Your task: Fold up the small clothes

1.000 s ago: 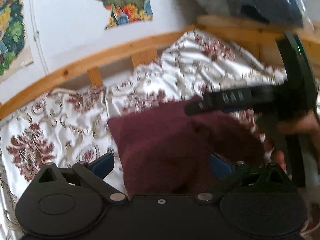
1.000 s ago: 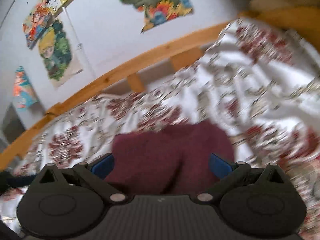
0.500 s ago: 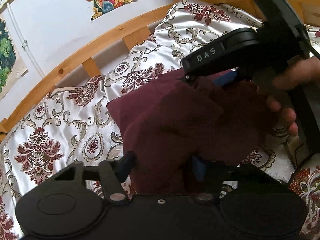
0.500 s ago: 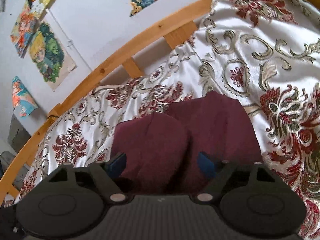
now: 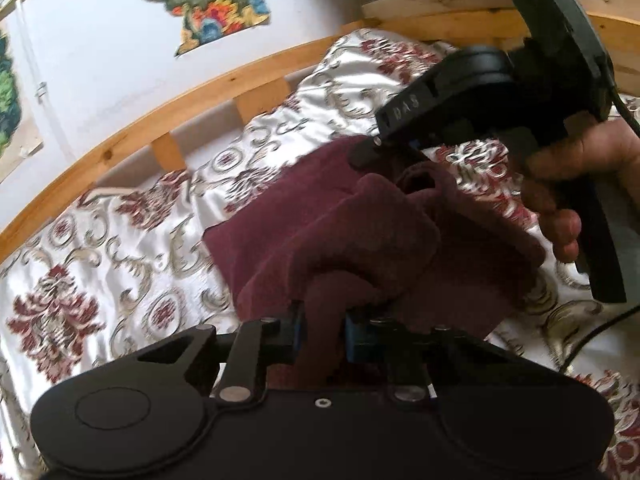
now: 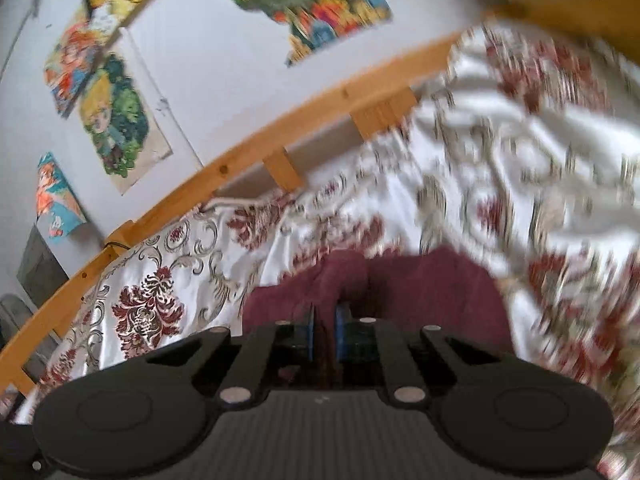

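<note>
You're at the grab step: the maroon cloth (image 5: 360, 236) lies bunched on the bedspread (image 5: 100, 264), and both grippers are closing on its near edge. Left gripper (image 5: 322, 330) pinches a ridge of fabric between narrow jaws; right gripper (image 6: 325, 330) is nearly shut on another fold (its view is blurry). Next, I'd say, lift both evenly and carry the edge over.

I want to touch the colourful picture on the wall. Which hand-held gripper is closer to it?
Cannot tell: both are far below the picture, closing on the dark red cloth on the bed: left hand-held gripper, right hand-held gripper.
</note>
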